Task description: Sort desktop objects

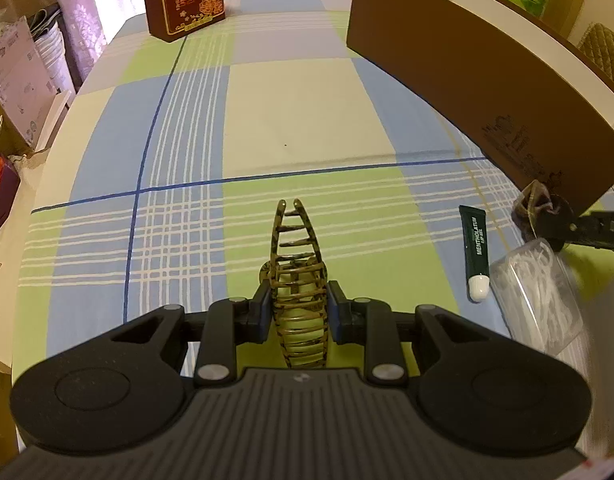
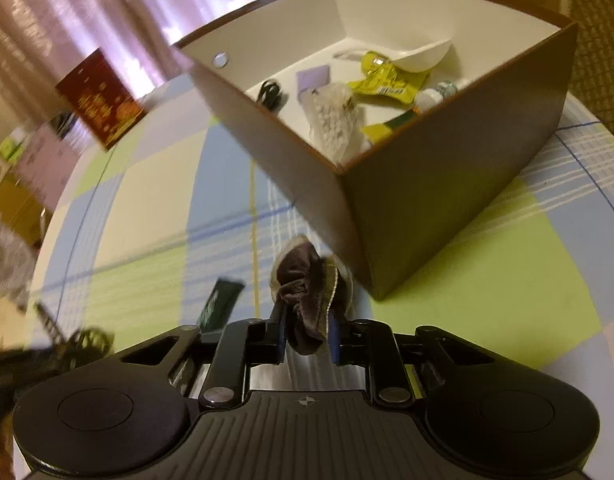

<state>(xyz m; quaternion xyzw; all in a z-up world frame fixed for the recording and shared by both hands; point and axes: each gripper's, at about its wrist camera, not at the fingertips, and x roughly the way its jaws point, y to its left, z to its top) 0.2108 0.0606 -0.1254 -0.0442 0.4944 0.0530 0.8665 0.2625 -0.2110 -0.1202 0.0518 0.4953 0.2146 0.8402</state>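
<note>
Brown velvet scrunchie (image 2: pixel 307 292) is pinched between the right gripper's (image 2: pixel 307 334) fingers, tortoiseshell hair claw (image 1: pixel 298 280) clamped in the left gripper (image 1: pixel 299 316); lift each clear over the box (image 2: pixel 447 200) wall before releasing.

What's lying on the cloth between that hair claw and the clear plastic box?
A green lip gel tube, seen in the left wrist view, between the hair claw and clear box.

The hair claw (image 1: pixel 298 280) looks like glossy tortoiseshell plastic, while the scrunchie (image 2: pixel 309 300) is soft, crumpled dark cloth with a glinting trim. The tablecloth (image 1: pixel 267 120) is matt woven checked fabric. The box (image 2: pixel 427 184) seems smooth brown card, white and matt inside. The tube (image 1: pixel 476 252) is shiny plastic, and the floss-pick case (image 1: pixel 539 292) is clear plastic
</note>
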